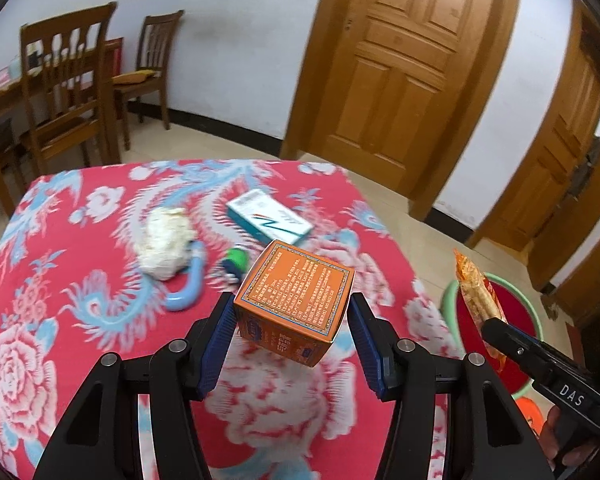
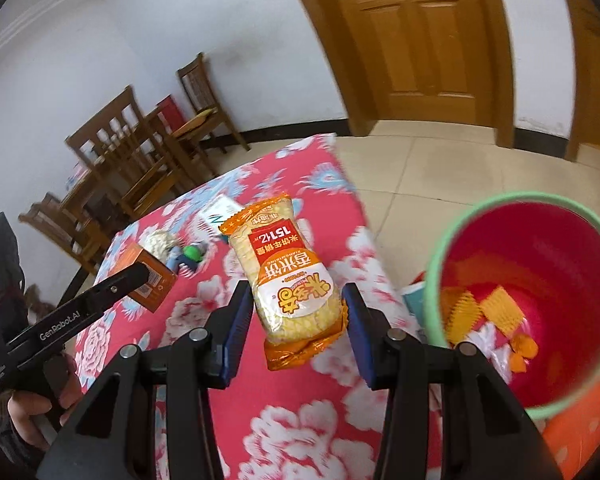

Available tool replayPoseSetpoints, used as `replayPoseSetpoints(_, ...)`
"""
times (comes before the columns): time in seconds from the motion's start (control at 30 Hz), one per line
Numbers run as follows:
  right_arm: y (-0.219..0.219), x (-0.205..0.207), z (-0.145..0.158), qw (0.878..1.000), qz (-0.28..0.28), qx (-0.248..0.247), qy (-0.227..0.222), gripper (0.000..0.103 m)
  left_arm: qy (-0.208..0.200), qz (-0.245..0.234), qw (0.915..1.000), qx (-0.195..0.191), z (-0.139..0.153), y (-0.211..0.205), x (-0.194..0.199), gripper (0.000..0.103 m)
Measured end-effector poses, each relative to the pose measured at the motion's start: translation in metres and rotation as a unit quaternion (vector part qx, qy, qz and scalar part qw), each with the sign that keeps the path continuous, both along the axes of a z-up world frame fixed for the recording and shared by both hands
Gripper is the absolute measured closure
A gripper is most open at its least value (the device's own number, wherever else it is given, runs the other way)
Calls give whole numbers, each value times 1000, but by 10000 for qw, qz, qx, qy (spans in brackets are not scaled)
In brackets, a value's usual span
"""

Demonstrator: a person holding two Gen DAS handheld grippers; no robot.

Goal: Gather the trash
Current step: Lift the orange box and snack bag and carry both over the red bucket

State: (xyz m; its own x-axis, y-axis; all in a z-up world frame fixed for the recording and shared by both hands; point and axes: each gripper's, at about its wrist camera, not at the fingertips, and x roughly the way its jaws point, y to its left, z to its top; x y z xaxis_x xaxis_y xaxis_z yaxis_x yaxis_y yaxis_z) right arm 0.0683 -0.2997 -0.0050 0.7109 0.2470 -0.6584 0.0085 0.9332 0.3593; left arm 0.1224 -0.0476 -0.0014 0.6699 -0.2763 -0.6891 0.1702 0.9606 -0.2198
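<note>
My left gripper (image 1: 292, 316) is shut on an orange printed box (image 1: 296, 300), held above the red floral tablecloth (image 1: 80, 280). My right gripper (image 2: 298, 312) is shut on a yellow-orange rice-cracker packet (image 2: 288, 280), its top leaning away from me. To the right of the table stands a red bin with a green rim (image 2: 432, 280) that holds several yellow and orange wrappers. In the left wrist view the packet (image 1: 476, 296) hangs in front of the bin (image 1: 450, 296). On the cloth lie a crumpled white paper ball (image 1: 164, 244) and a white-and-teal carton (image 1: 268, 216).
A blue hook-shaped item (image 1: 188, 284) and a small green-and-blue item (image 1: 236, 260) lie beside the paper ball. Wooden chairs (image 1: 68, 92) and a dining table stand at the back left. Wooden doors (image 1: 400, 72) and tiled floor lie beyond the table. An orange object (image 2: 580, 432) sits below the bin.
</note>
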Motion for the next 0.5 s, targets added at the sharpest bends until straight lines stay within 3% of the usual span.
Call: replayPoseSetpoints(0.5, -84, -50, -5, 9923, -1233, -2, 107, 55, -3, -1179, 9929, 132, -2, -101, -8, 45)
